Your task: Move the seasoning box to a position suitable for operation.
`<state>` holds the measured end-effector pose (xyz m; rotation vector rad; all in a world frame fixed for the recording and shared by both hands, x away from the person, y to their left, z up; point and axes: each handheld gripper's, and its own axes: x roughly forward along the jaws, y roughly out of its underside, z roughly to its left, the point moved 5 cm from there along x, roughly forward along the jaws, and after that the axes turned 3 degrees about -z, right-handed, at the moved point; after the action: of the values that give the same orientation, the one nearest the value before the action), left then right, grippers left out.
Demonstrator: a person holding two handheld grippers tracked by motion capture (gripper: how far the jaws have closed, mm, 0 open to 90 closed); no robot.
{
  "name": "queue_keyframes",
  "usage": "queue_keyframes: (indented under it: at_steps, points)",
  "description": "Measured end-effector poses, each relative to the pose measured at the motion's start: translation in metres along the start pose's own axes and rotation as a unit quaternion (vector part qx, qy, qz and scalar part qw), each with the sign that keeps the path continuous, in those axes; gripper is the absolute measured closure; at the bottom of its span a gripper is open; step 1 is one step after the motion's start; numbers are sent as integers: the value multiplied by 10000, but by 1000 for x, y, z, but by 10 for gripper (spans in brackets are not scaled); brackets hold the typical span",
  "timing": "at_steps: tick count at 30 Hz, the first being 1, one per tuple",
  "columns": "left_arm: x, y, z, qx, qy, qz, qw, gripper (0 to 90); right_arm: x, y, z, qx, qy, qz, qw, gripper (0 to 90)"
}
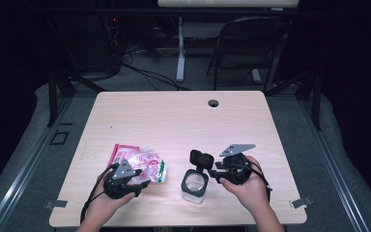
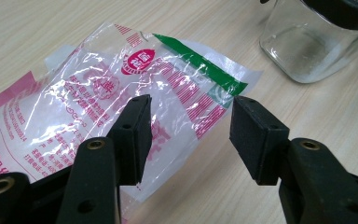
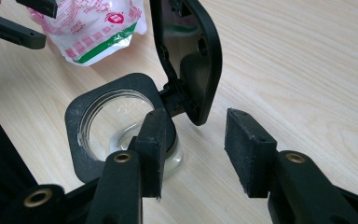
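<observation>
High view first: the plastic bag (image 1: pixel 140 163) lies flat on the table (image 1: pixel 183 116) at the person's left, and the left gripper (image 1: pixel 137 182) sits right at its near edge, clearly the closer hand to it. The glass jar (image 1: pixel 194 186) stands a little to the right, lid (image 1: pixel 200 158) flipped up on its hinge, mouth showing. The right gripper (image 1: pixel 212 175) waits just beside the jar, jaws spread and holding nothing.

Over to the left gripper view: the jaws stand apart, the left pad over the bag's (image 2: pixel 121 93) clear film, the right pad off its edge above bare wood. Nothing is pinched yet. The bag's long axis runs from the pink end at lower left up to the green strip (image 2: pixel 200 63), and that green end points toward the jar (image 2: pixel 314 46).

The right gripper view has the jar (image 3: pixel 116 126) just ahead of the open jaws, its lid (image 3: pixel 191 56) upright.

So the coming move looks like the left hand's: close on that near edge, then carry the bag rightward to the jar.
</observation>
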<state>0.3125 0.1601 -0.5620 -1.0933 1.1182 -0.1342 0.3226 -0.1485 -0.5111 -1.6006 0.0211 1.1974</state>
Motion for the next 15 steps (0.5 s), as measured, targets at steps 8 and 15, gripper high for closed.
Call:
queue_keyframes:
  at_steps: [8,15]
  points:
    - [3,4,1,154,-209,100,9996,444,-3,0,-2,64,21,-22,10000,579]
    - [11,11,2,205,-349,305,9987,314,-4,0,-5,117,68,-89,9999,573]
